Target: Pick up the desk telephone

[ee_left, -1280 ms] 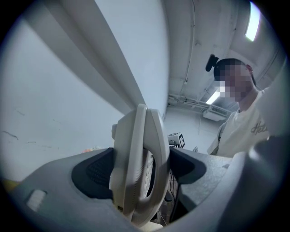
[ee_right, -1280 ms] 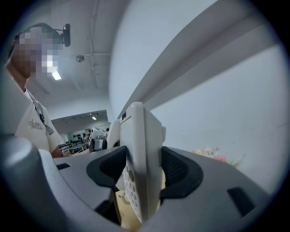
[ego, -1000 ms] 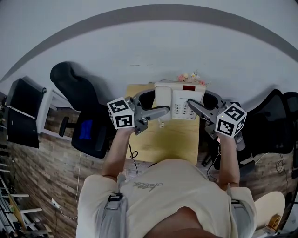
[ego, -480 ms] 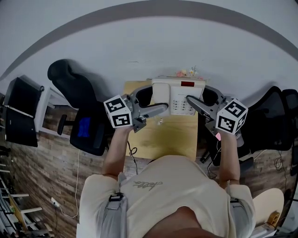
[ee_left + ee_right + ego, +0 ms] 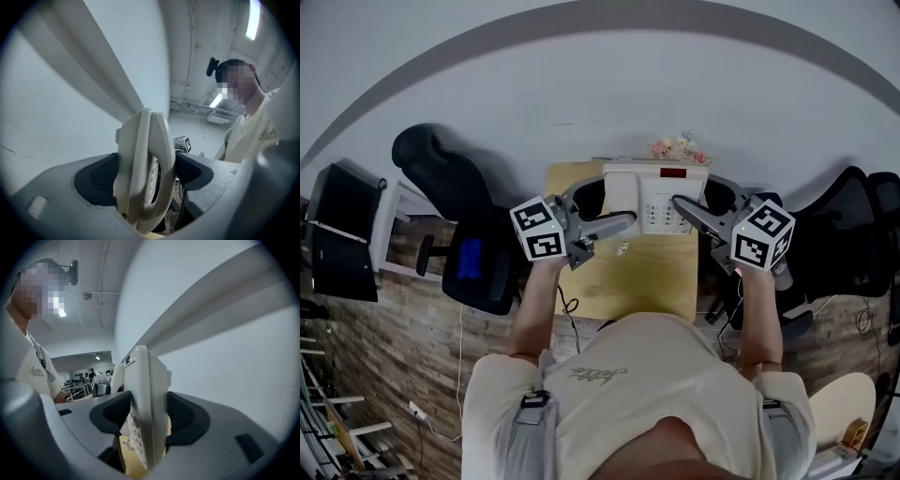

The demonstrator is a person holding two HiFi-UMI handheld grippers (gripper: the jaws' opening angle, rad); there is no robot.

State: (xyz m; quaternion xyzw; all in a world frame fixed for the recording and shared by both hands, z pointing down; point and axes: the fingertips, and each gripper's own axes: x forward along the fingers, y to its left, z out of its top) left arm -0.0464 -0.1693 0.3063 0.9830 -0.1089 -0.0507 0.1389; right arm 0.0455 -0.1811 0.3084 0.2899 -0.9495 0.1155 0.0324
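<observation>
The cream desk telephone point(image 5: 656, 192) with handset and keypad is held off the wooden table point(image 5: 647, 277) between both grippers. My left gripper point(image 5: 612, 208) is shut on its left side, my right gripper point(image 5: 696, 201) on its right side. In the left gripper view the telephone point(image 5: 143, 173) stands edge-on, pinched between the dark pads of that gripper point(image 5: 145, 180). The right gripper view shows the telephone point(image 5: 145, 408) edge-on too, clamped by that gripper point(image 5: 143, 420), keypad facing left.
A small light wooden table stands against the white wall. Black office chairs flank it, one at the left point(image 5: 441, 173) and one at the right point(image 5: 853, 234). Small flowers point(image 5: 680, 150) lie behind the telephone. A dark monitor point(image 5: 342, 230) sits far left.
Both grippers and the telephone have shifted slightly toward the wall in the head view, and the flowers behind it show more. The grip is unchanged.
</observation>
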